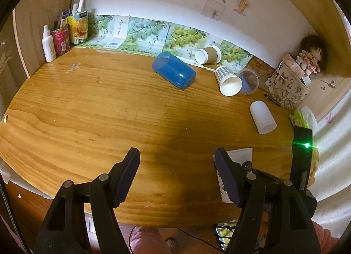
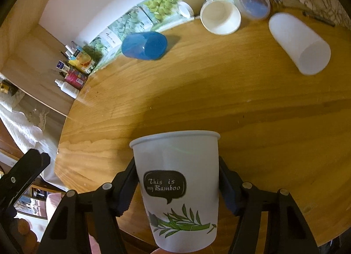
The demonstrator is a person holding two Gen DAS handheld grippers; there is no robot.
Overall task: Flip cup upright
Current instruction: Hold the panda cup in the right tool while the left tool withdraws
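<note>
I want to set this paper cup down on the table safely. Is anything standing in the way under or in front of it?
Nothing visible does. The right gripper holds the paper cup upright, and the table beyond it is bare wood. The white cup and blue cup lie far off near the back.

A doll (image 1: 312, 55) is sitting in the corner; a spray bottle (image 1: 48, 44) is standing beside tins (image 1: 61, 40).

Paper cup (image 2: 177, 190) between right tool (image 2: 177, 190) fingers, above table (image 2: 241, 111) near edge.
</note>
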